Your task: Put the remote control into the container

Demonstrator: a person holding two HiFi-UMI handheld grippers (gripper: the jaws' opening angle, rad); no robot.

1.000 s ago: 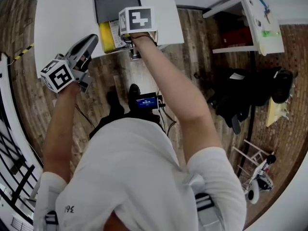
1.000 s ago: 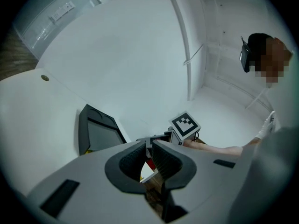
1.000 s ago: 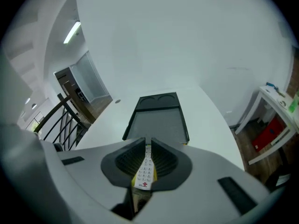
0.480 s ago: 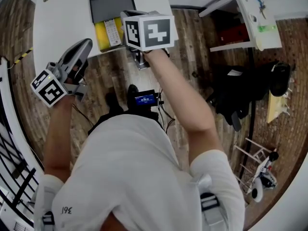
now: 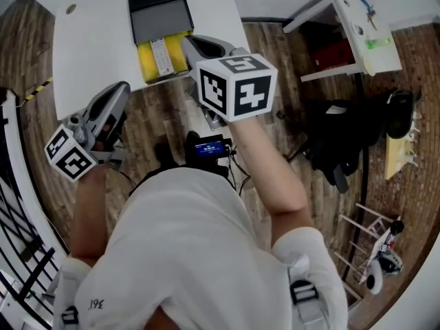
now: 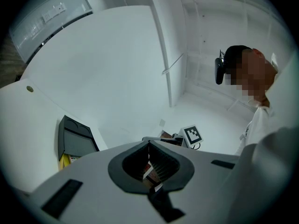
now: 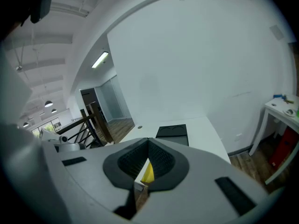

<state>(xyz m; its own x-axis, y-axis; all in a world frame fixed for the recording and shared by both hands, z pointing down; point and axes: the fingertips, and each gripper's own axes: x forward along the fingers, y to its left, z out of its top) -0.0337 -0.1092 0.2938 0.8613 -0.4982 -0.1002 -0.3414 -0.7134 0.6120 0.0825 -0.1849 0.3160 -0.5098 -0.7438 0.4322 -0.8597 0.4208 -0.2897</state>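
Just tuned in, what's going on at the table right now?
The remote control lies inside the yellow container on the white table, with a black box right behind it. The person holds both grippers up off the table. The right gripper is near the container's edge and the left gripper is off to the side. Both are shut with nothing between their jaws, and neither touches the remote.

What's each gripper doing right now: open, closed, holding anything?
Left gripper: closed, nothing held.
Right gripper: closed, nothing held.
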